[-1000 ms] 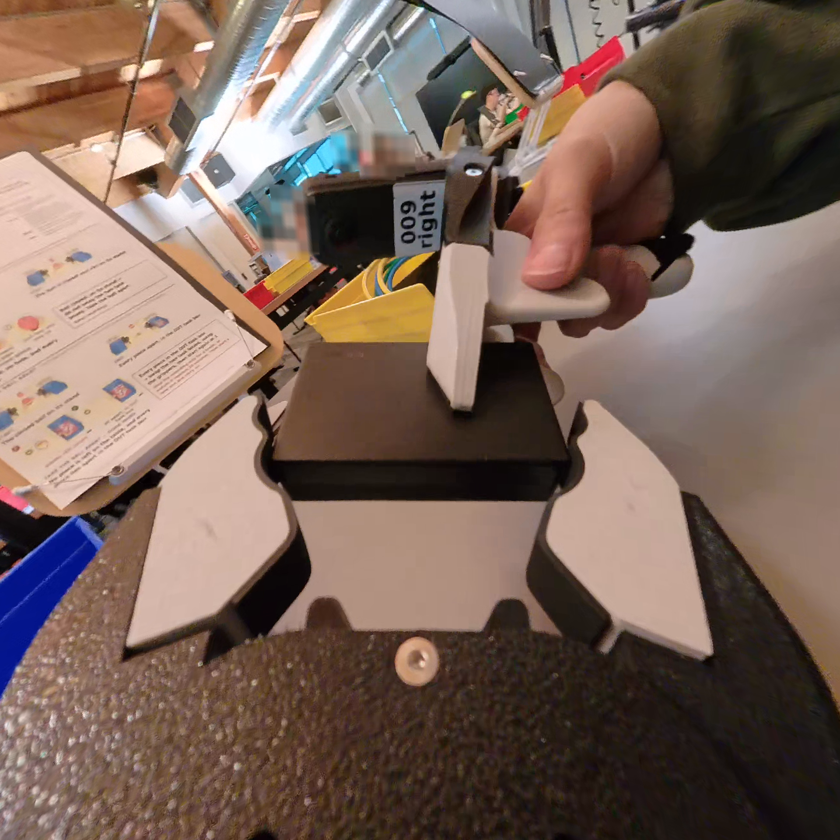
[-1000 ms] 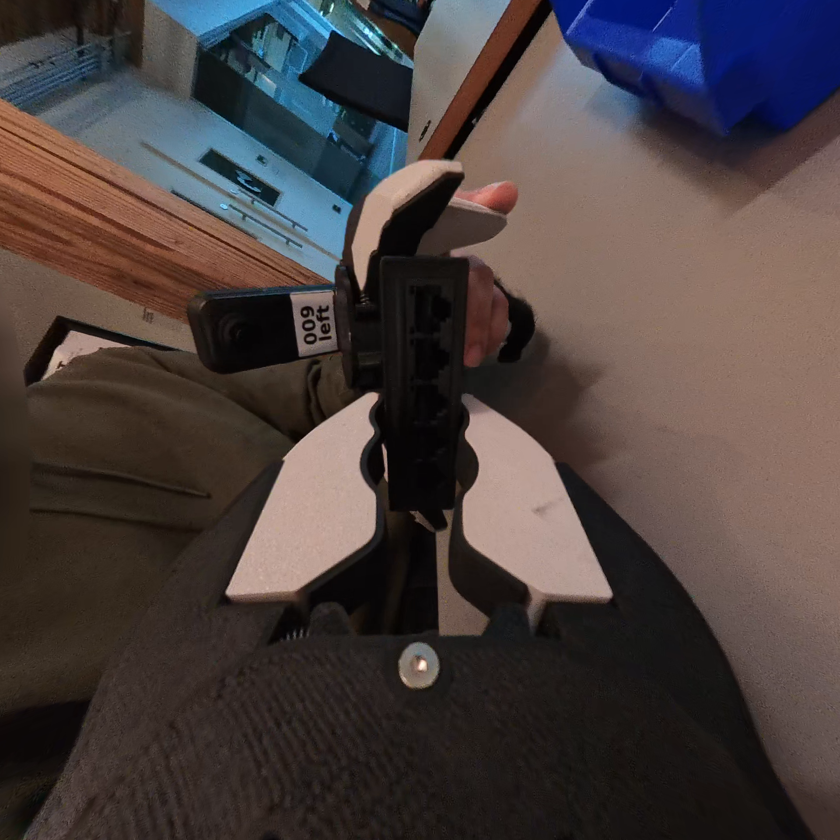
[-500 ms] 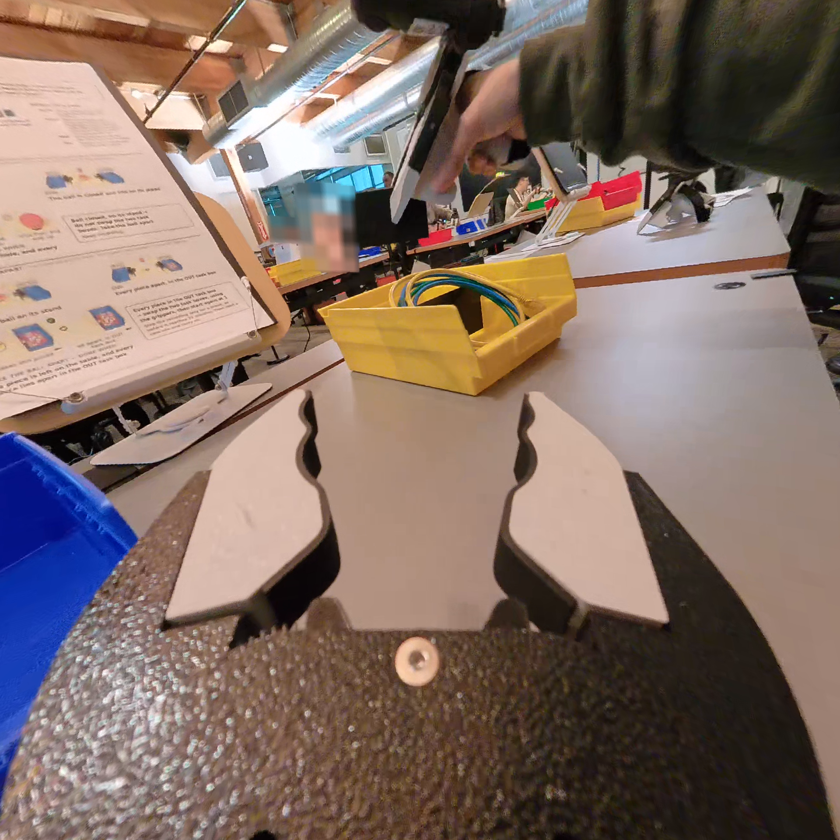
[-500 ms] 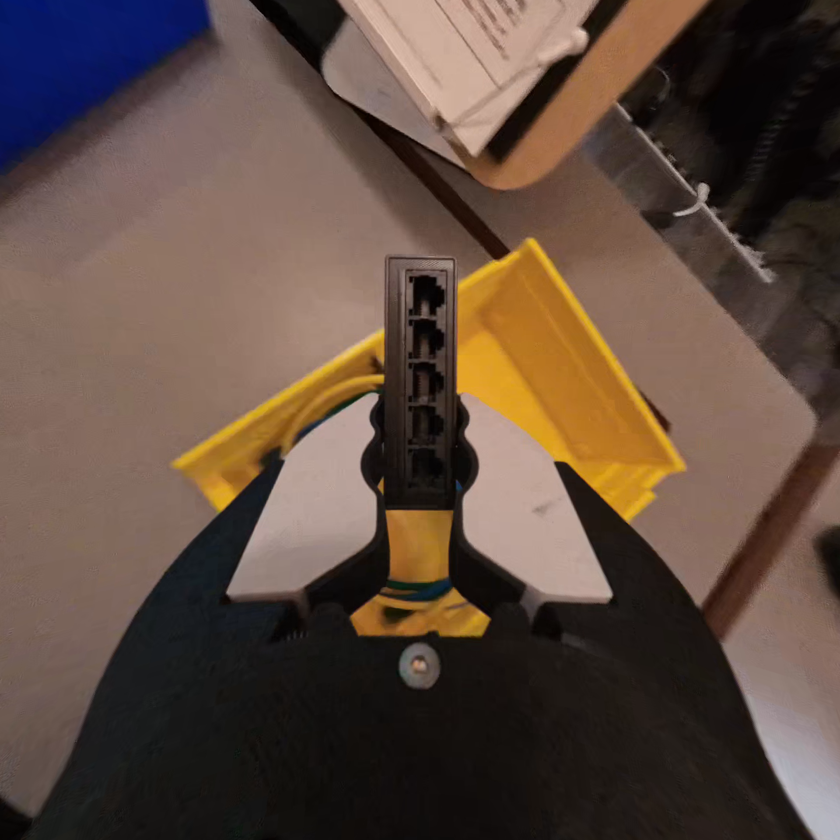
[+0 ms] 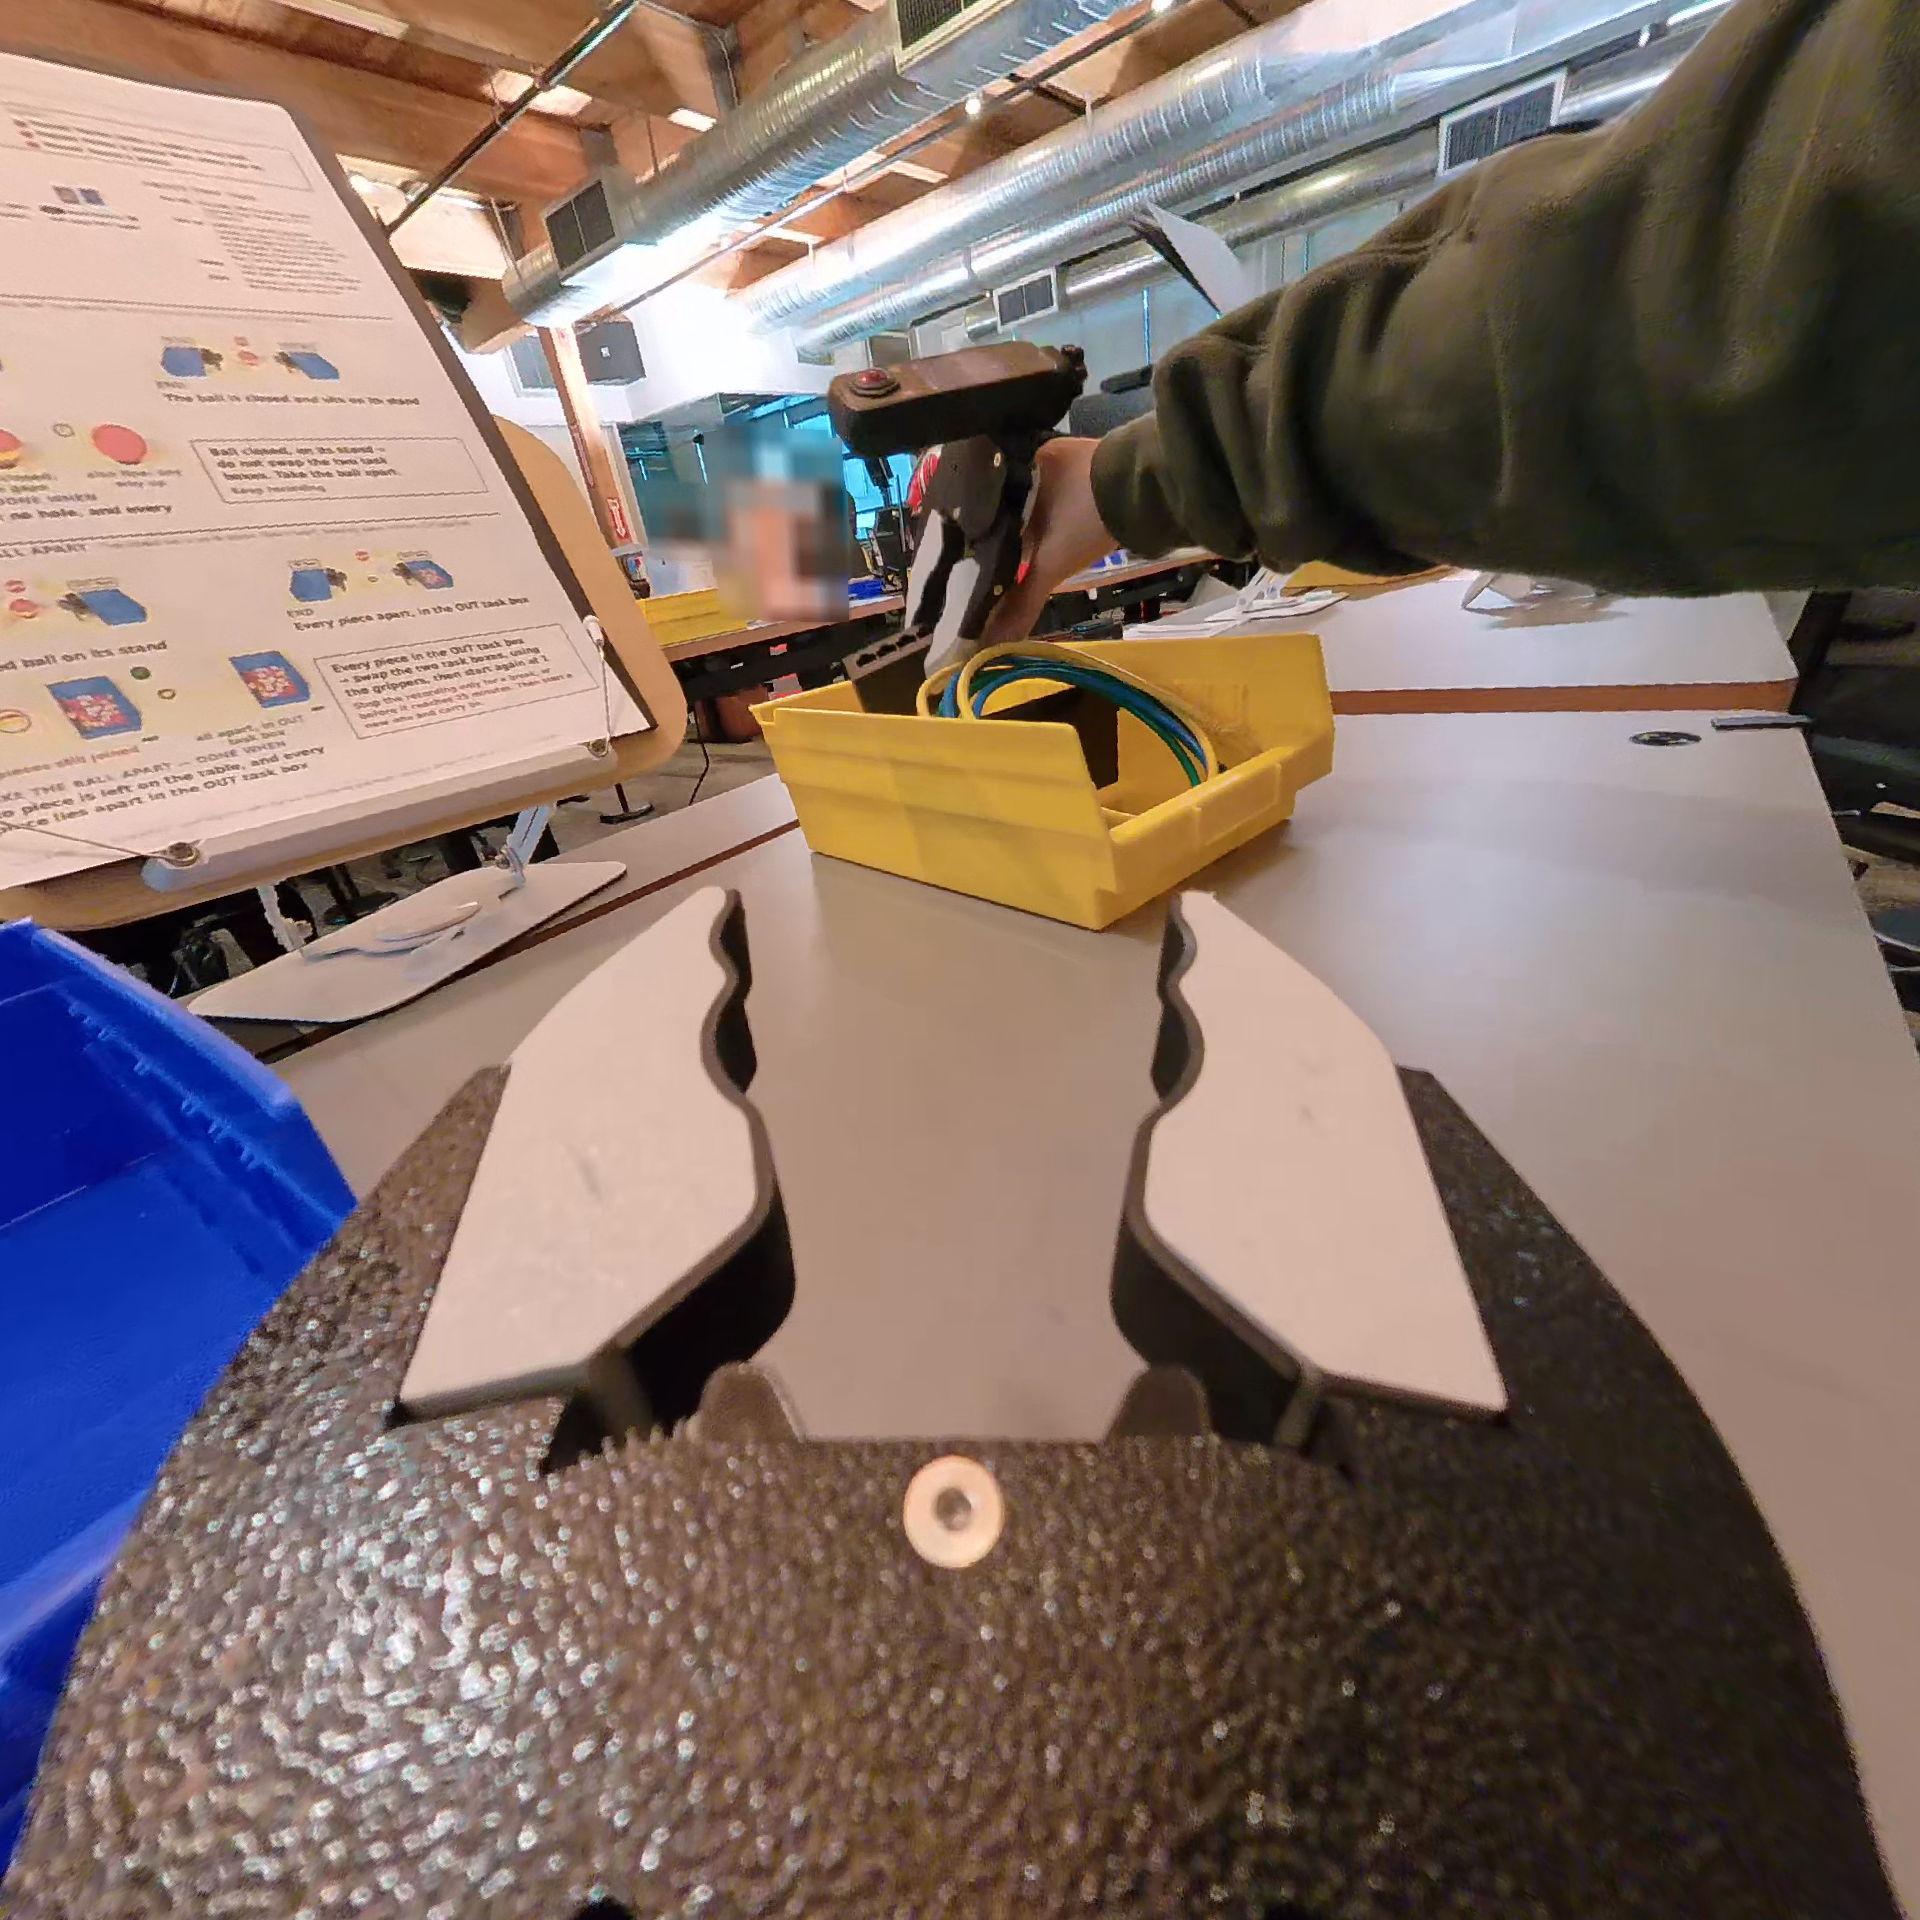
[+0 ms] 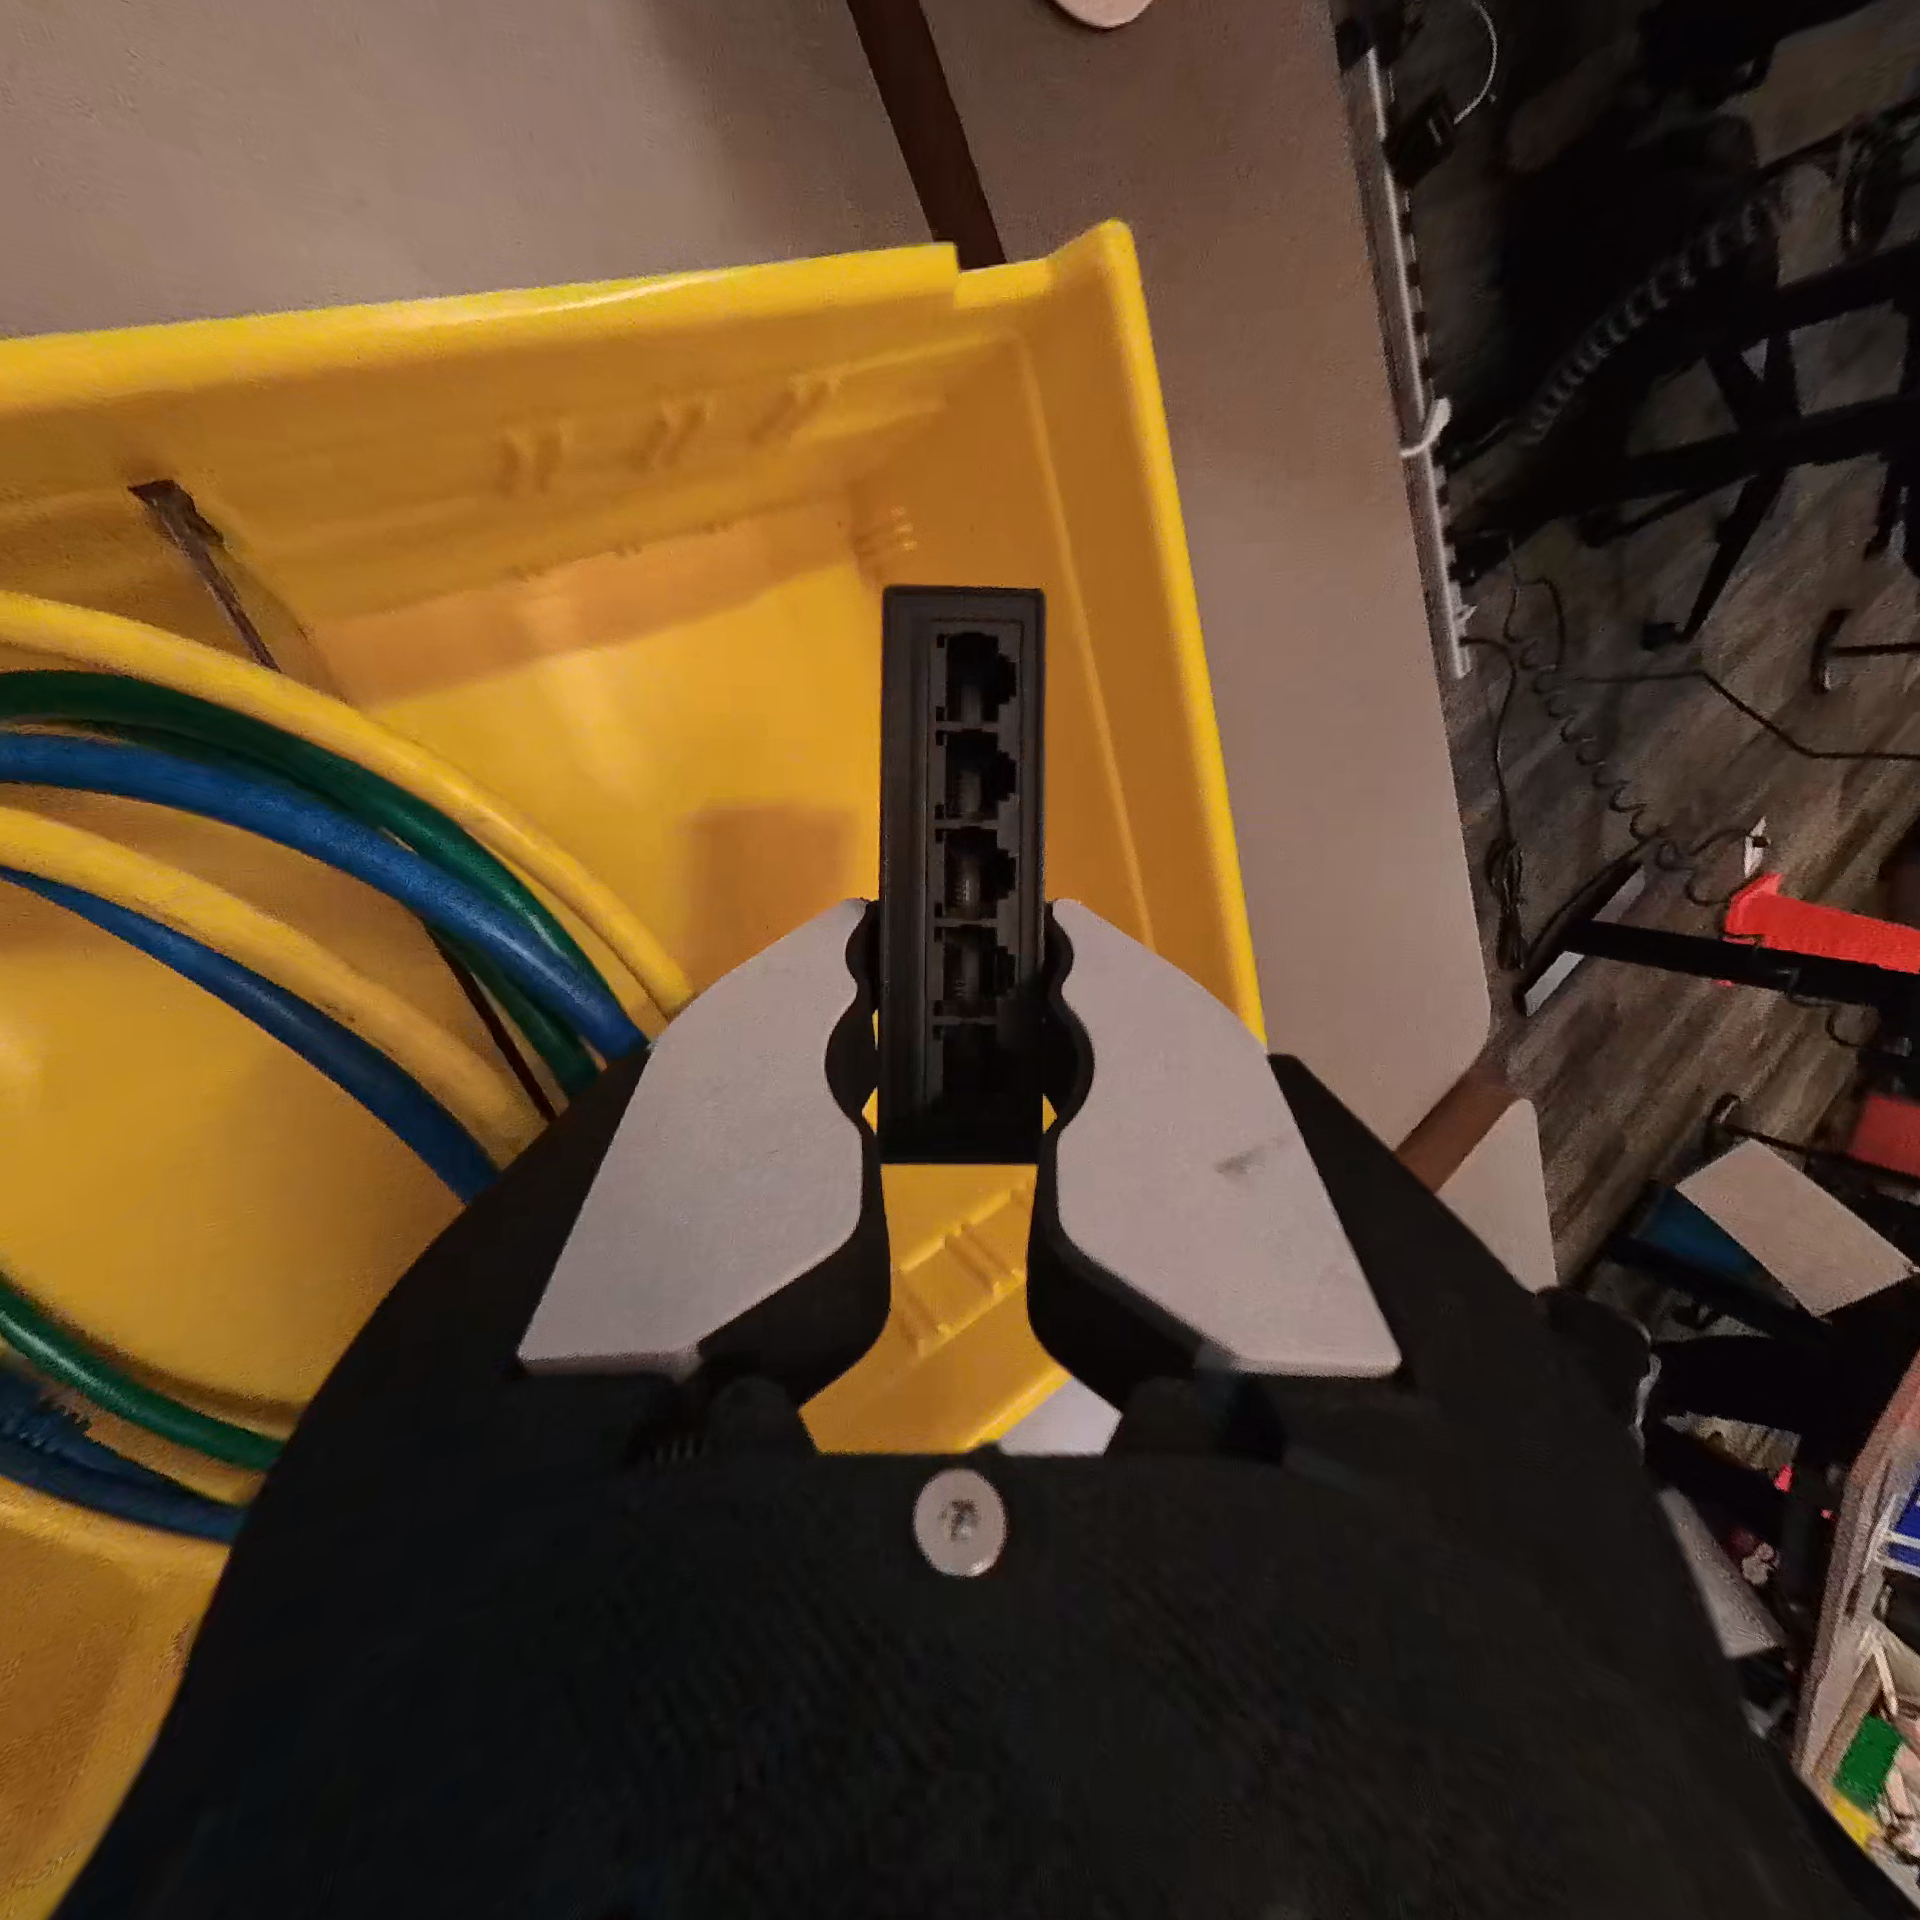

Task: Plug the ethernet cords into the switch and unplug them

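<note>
My right gripper [image 6: 961, 914] is shut on the black switch [image 6: 961, 790], port side facing the camera, held inside the yellow bin [image 6: 520, 374] near its far right corner. Coiled yellow, blue and green ethernet cords [image 6: 343, 831] lie in the bin to the left of the switch. In the left wrist view my left gripper [image 5: 951, 935] is open and empty over the grey table [image 5: 1507, 987], short of the yellow bin [image 5: 997, 810]. The right gripper [image 5: 961, 582] and switch [image 5: 883, 670] reach into that bin beside the cords [image 5: 1049, 675].
A blue bin [image 5: 125, 1247] stands at the left of my left gripper. An instruction sheet on a wooden stand [image 5: 239, 499] rises at the far left. The table edge [image 6: 1455, 935] runs right of the yellow bin, with floor and chair legs beyond.
My left gripper let go of the switch and drew back, open. My right gripper carried the switch away and down into the yellow bin beside the cords.
</note>
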`<action>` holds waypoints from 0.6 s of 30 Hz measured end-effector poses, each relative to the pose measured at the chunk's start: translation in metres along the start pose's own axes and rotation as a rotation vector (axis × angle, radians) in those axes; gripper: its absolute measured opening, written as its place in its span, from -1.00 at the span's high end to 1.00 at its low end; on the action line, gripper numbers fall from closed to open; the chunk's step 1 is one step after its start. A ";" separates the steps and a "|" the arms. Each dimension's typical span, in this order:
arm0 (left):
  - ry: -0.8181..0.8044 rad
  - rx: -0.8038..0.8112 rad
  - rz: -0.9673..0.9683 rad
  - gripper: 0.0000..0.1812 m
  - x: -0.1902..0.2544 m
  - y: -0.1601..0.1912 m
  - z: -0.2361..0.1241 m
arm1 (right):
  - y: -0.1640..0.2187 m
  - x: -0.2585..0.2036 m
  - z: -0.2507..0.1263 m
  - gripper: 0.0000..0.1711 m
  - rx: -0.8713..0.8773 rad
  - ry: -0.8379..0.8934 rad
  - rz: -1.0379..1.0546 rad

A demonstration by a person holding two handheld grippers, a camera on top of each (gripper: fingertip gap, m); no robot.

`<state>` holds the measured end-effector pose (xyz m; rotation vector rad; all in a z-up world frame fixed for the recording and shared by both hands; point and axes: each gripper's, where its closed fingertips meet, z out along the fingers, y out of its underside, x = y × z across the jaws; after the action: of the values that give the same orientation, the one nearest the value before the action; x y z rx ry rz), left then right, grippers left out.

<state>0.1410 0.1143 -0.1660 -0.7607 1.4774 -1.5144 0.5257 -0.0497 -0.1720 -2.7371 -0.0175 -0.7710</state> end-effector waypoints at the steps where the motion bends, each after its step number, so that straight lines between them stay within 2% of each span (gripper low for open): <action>1: 0.001 -0.004 -0.002 0.18 0.000 0.000 0.000 | -0.001 -0.002 0.002 0.68 0.011 -0.007 -0.004; 6: -0.001 -0.005 -0.006 0.18 -0.001 0.001 0.001 | -0.002 -0.001 0.006 0.63 0.060 0.020 0.020; 10: -0.004 -0.006 -0.001 0.20 0.000 0.001 0.001 | -0.013 0.005 -0.008 0.60 0.190 0.014 0.116; 15: -0.022 -0.050 0.023 0.21 0.000 0.006 0.005 | -0.011 0.014 -0.050 0.32 0.314 0.090 0.331; 18: -0.055 -0.118 0.012 0.23 -0.005 0.014 0.013 | 0.008 -0.013 -0.092 0.10 0.405 0.073 0.528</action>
<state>0.1566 0.1138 -0.1780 -0.8553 1.5373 -1.3963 0.4688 -0.0825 -0.1058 -2.1798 0.4885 -0.6271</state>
